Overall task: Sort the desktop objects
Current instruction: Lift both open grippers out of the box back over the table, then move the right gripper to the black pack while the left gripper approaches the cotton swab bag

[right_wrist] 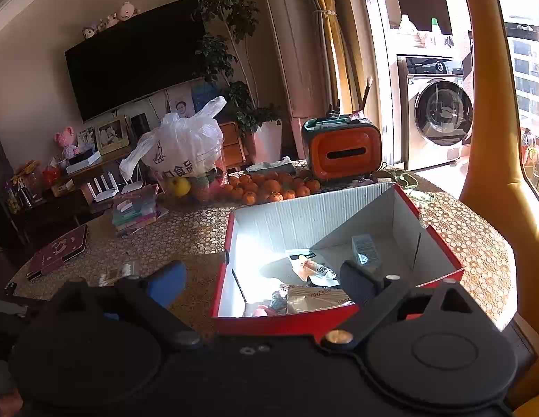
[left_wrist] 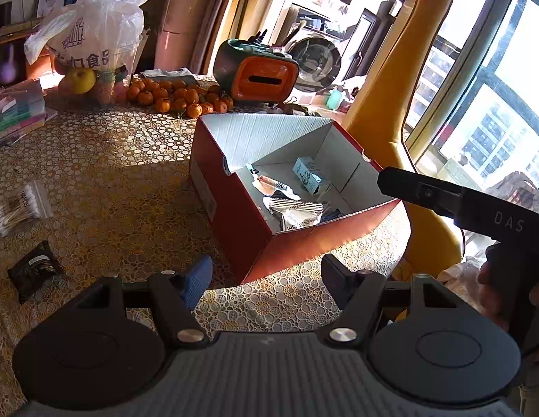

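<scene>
Patterned table (left_wrist: 123, 160) — red box (left_wrist: 241, 229), white-lined, holding crumpled packets (left_wrist: 297, 212).

The left wrist view looks down across the counter (left_wrist: 113, 160) at the box's (left_wrist: 234, 222) near corner. The right wrist view faces its front rim, close. Both share the box (right_wrist: 280, 323) and oranges (left_wrist: 179, 99).
</scene>
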A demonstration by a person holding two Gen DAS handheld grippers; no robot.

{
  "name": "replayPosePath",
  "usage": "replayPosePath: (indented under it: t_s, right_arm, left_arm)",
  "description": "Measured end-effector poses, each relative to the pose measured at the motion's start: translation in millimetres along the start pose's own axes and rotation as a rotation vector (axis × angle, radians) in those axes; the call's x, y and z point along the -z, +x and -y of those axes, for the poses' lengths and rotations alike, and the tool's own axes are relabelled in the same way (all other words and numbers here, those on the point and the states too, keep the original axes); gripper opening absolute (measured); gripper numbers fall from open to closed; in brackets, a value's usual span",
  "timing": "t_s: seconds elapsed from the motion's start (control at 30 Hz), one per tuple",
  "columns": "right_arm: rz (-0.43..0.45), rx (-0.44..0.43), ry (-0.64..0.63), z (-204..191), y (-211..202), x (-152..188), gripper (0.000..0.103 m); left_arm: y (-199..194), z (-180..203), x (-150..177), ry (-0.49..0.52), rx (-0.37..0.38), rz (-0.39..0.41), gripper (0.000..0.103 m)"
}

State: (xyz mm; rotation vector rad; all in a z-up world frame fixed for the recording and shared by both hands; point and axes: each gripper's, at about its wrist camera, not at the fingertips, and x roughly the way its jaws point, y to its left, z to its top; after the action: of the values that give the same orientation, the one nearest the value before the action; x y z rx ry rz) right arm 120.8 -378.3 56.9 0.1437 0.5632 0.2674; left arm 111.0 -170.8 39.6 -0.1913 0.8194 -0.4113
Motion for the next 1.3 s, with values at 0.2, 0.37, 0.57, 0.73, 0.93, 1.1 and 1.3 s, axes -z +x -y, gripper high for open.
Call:
replayPosePath:
  t_s: [0.2,0.37,0.57,0.73,0.93,1.1,1.3]
  right_arm:
    - [-0.009,-0.03,-0.043,-25.7,-2.1,10.9,0.096]
    - [-0.032,-0.056,-0.082,-51.9,0.5,23.8,0.097]
    - [-0.054,-0.1,-0.118,-83.0,5.5,36.5,0.097]
    - [-0.058,-0.113,-0.147,-107.0,11.8,41.6,0.097]
    - [-0.047,-0.144,-0.167,-133.5,18.9,45.7,0.097]
    - [-0.045,-0.164,-0.218,-154.5,26.4,53.2,0.098]
    - [-0.069,-0.186,-0.228,-172.9,42.6,63.8,0.1]
  left_arm:
    - [-23.2,-29.2,8.5,-0.034,-0.038,0.018,0.07]
    - [-42.1,-50.5,14.2,-0.05,-0.068,0.037,0.07]
    - [-61.4,-71.6,21.5,-0.043,-0.096,0.059,0.07]
    - [-76.6,-91.6,26.7,-0.044,-0.119,0.076,0.07]
    - [-92.5,-118.2,31.7,-0.057,-0.145,0.098,0.07]
    - [-95.7,-139.3,36.5,-0.072,-0.169,0.097,0.074]
    - [-91.4,-171.3,41.5,-0.12,-0.204,0.079,0.082]
